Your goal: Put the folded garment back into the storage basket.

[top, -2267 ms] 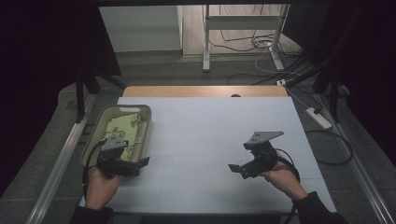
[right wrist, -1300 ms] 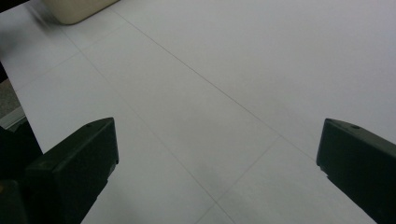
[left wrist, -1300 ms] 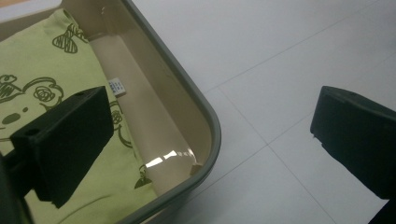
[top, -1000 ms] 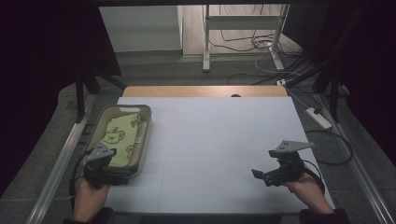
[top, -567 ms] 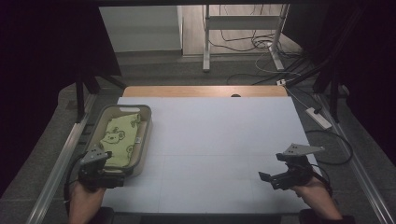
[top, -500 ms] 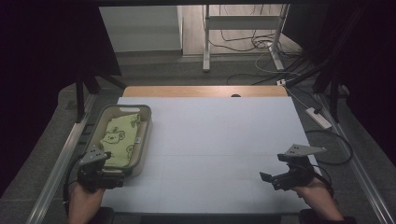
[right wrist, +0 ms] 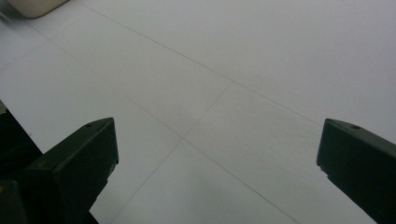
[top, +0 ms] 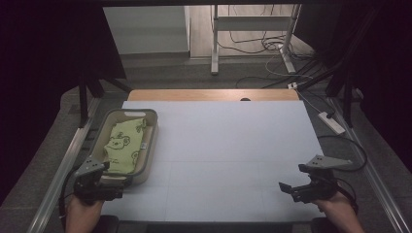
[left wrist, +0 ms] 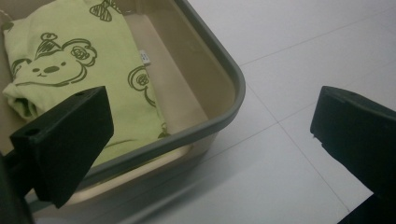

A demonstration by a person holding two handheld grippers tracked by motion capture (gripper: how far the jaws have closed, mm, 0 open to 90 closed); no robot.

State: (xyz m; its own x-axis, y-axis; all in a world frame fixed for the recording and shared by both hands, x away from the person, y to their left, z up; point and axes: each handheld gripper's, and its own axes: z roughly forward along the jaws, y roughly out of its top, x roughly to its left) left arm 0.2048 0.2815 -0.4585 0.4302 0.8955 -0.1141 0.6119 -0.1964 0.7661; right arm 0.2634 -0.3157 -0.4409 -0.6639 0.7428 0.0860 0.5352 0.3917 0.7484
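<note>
1. White tabletop [top: 228, 145], dark room around it; a beige plastic basket with a grey rim [top: 150, 145] sits at its left edge.
2. Folded light-green bear-print cloth [left wrist: 70, 70] lies inside the basket.
3. Left gripper [top: 116, 183], jaws spread and empty, hangs just beside the basket's near corner; reaching in over the rim without nudging it looks wisest.
4. Right gripper [top: 291, 188], jaws spread, is well apart from the basket.

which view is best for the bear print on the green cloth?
The left gripper view: the cloth lies close, so the bear face and line drawings read clearly, though one jaw covers its lower edge. The high view shows the whole cloth folded in the bin, print small. The right gripper view catches a bin corner.
</note>
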